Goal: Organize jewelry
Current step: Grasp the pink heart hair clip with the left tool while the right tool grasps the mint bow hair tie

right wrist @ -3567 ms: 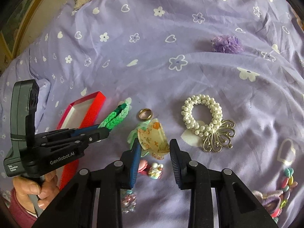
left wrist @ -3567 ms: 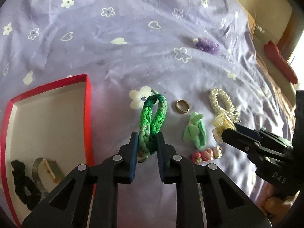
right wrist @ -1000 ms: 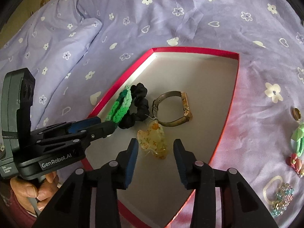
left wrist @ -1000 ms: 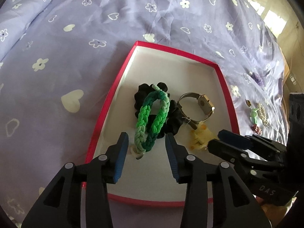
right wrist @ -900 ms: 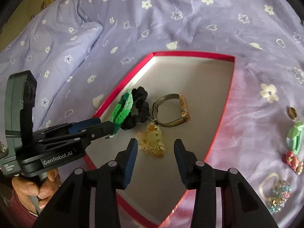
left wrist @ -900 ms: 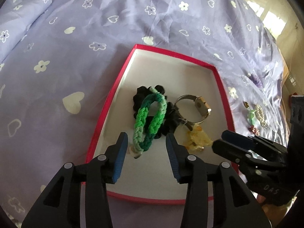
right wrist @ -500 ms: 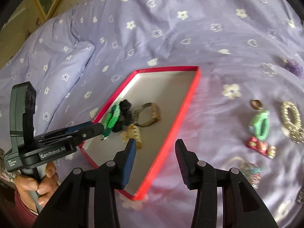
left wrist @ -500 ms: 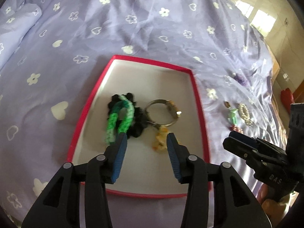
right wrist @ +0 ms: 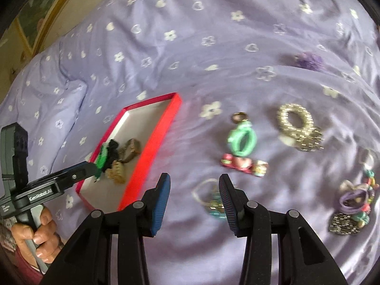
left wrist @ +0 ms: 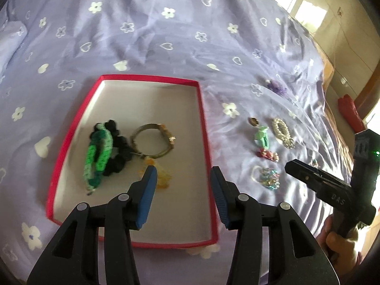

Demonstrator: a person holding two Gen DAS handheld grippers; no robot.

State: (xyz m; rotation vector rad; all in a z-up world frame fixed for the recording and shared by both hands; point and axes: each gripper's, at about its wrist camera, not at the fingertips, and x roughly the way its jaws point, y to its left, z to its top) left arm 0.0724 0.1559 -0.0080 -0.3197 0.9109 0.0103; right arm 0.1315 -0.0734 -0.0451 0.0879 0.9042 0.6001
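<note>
Bracelet (left wrist: 98, 156), clip (left wrist: 163, 178) in box (left wrist: 204, 128); both grippers empty, parted.

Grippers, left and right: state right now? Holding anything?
Left gripper: open, empty, above the red-rimmed box.
Right gripper: open, empty, over the purple bedsheet.

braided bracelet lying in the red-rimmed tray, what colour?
The braided bracelet is green, shading from dark to pale mint along its length; clearest in the left wrist view.
</note>
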